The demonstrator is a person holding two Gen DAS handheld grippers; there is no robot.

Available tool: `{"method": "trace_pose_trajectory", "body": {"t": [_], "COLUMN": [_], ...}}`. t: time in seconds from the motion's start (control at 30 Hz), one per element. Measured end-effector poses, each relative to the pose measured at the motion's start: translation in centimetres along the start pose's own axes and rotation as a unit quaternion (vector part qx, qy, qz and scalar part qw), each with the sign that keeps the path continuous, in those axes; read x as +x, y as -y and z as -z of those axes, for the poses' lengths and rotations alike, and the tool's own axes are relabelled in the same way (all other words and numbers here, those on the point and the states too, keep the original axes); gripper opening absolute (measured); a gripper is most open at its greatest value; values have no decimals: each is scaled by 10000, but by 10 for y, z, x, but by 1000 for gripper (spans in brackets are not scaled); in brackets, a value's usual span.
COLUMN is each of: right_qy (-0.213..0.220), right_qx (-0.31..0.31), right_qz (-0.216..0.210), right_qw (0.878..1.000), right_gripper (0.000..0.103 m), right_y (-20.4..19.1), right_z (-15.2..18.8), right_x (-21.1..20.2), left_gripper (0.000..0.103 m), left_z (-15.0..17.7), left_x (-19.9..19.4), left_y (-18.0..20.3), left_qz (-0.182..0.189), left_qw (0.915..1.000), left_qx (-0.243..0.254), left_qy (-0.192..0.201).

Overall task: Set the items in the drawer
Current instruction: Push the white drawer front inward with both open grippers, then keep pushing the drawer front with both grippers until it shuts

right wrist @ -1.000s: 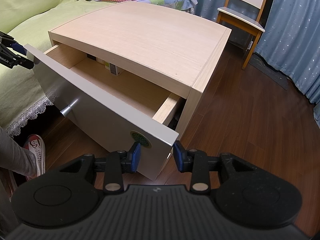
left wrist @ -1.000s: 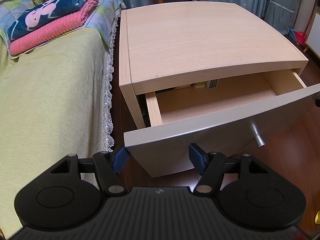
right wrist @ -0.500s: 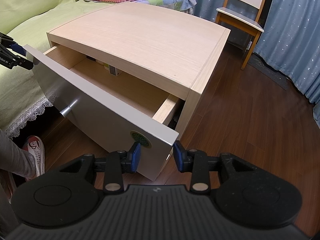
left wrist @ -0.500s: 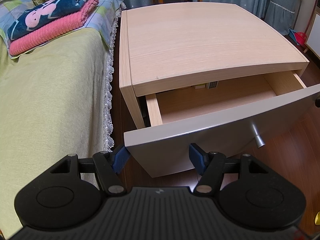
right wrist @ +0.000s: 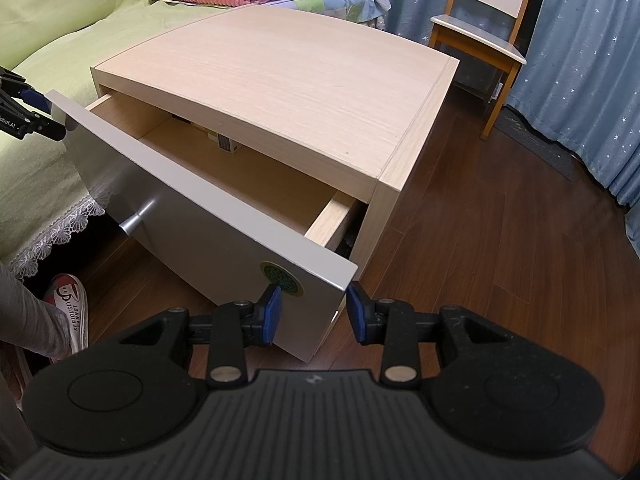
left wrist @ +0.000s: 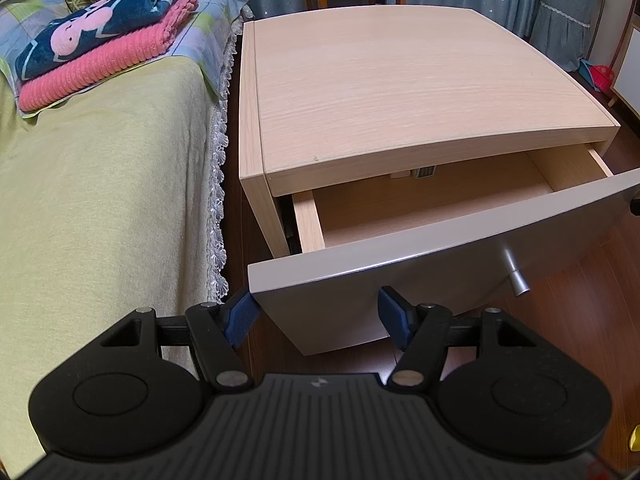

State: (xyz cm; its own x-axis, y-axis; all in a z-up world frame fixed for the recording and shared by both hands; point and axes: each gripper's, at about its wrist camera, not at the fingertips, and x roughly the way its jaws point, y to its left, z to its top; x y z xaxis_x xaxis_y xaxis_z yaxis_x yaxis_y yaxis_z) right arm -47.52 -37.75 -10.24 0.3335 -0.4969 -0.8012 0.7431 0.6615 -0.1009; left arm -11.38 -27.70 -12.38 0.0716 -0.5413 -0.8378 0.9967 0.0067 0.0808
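Both sets of blue-padded fingers are spread apart and carry nothing. The left gripper (left wrist: 318,314) hangs before the left corner of the drawer (left wrist: 420,240), one pad at the corner's edge and the other over the grey front panel (right wrist: 208,224). The right gripper (right wrist: 314,312) straddles the right corner of that panel in the same way (contact cannot be told in either view). Placed so, one at each end, they look ready to push the drawer shut squarely rather than by its knob (left wrist: 516,280). The drawer stands well open under the nightstand (left wrist: 400,92). A few small boxes (right wrist: 226,143) lie far back inside, so the placing seems done. The bed (left wrist: 100,200) with folded blankets (left wrist: 104,52) stands just beside.
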Motion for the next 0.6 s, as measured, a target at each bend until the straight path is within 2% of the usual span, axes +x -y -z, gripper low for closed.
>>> {"method": "trace_pose_trajectory", "body": {"t": [0.47,0.6], "right_qy": [-12,12], "right_qx": [24,256], "right_qz": [35,102], "right_qw": [10000,9996], "right_gripper": [32,32], "right_y": [0,-1], "right_z": [-3,-2], "right_x": [2,-1], "left_gripper": [66,66], "left_z": [-1,1], "left_x": [2,1], "left_y": [0,4], "left_qz": [-30,-119], "left_qw": [10000,9999], "left_qx": [-33,-53], "left_qy": [31,-28]}}
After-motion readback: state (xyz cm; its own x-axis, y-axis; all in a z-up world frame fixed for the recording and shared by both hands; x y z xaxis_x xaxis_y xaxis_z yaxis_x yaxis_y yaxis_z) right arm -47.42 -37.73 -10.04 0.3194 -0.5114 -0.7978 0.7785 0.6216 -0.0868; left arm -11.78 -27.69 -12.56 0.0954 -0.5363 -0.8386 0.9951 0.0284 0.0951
